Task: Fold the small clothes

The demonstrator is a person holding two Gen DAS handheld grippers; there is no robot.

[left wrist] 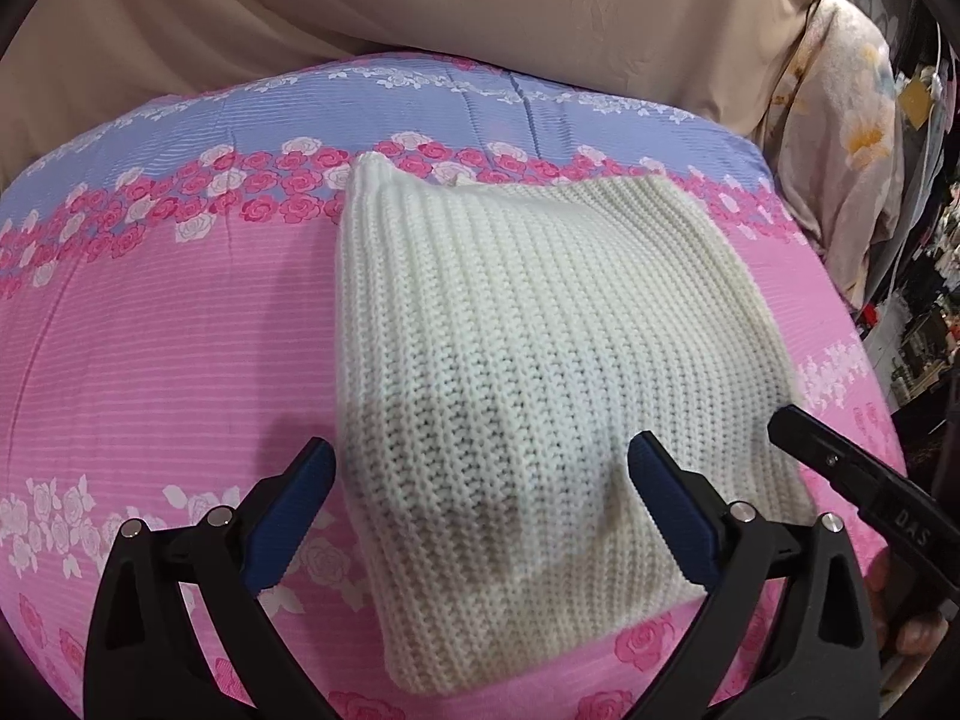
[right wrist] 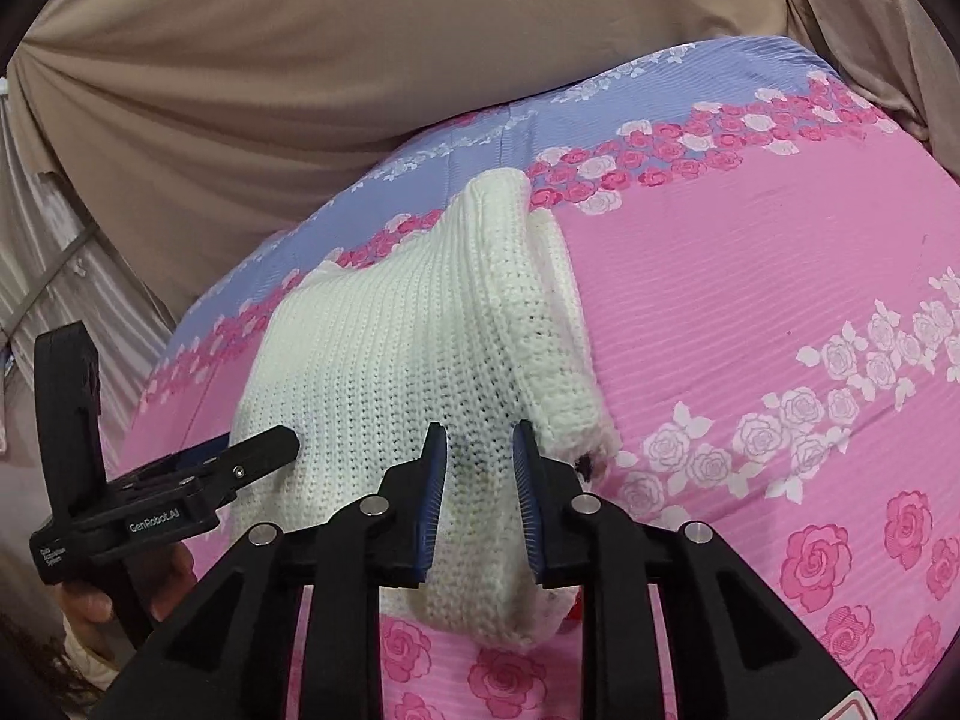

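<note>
A cream knitted garment [left wrist: 540, 324] lies folded on the pink and blue floral bedsheet [left wrist: 168, 312]. My left gripper [left wrist: 480, 480] is open, its blue pads wide apart over the garment's near edge. In the right wrist view the same garment [right wrist: 384, 360] shows a folded layer along its right side. My right gripper [right wrist: 477, 450] has its jaws narrowly apart, straddling the garment's near edge without clamping it. The left gripper also shows in the right wrist view [right wrist: 264, 450] at the garment's left edge. The right gripper's tip shows in the left wrist view [left wrist: 792, 426] at the right.
A beige curtain [left wrist: 420, 0] hangs behind the bed. A floral cloth [left wrist: 840, 150] and cluttered shelves stand at the right. The sheet [right wrist: 780, 300] spreads pink to the right of the garment.
</note>
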